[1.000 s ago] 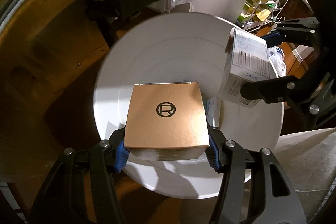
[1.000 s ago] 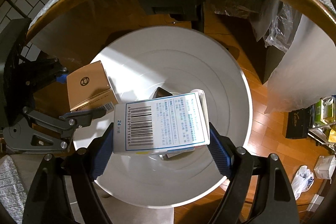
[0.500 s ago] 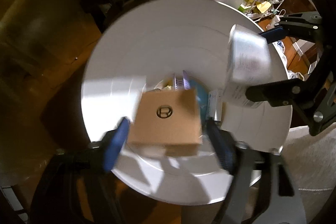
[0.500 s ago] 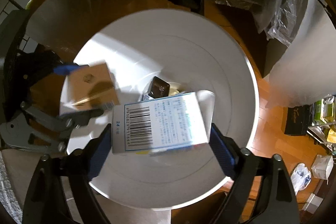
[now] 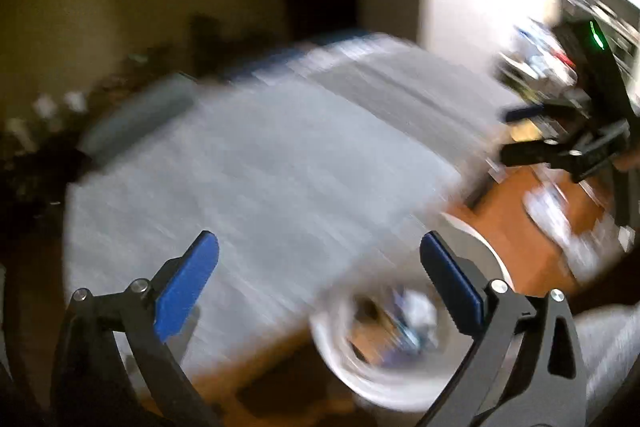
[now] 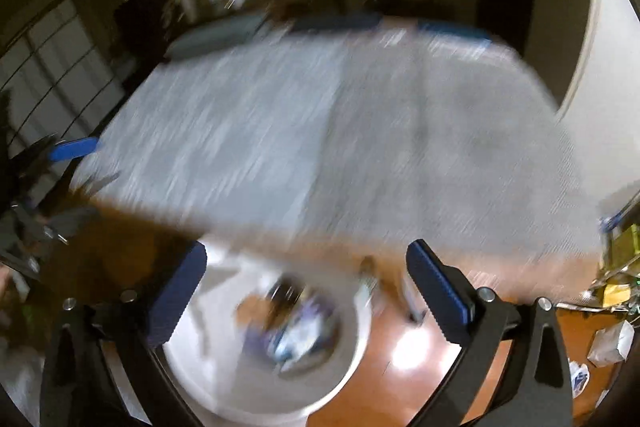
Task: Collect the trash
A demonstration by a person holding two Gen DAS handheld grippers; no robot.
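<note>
Both boxes now lie dropped in the white bin (image 6: 224, 379) as the left gripper (image 5: 320, 271) and right gripper (image 6: 306, 279), wide open and empty, swing up toward the cloth-covered worktop (image 6: 320, 131), apparently to seek more trash.

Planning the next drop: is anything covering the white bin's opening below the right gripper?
Nothing visible covers it. The white bin sits open on the floor below the empty, open right gripper; the table lies beyond it.
</note>
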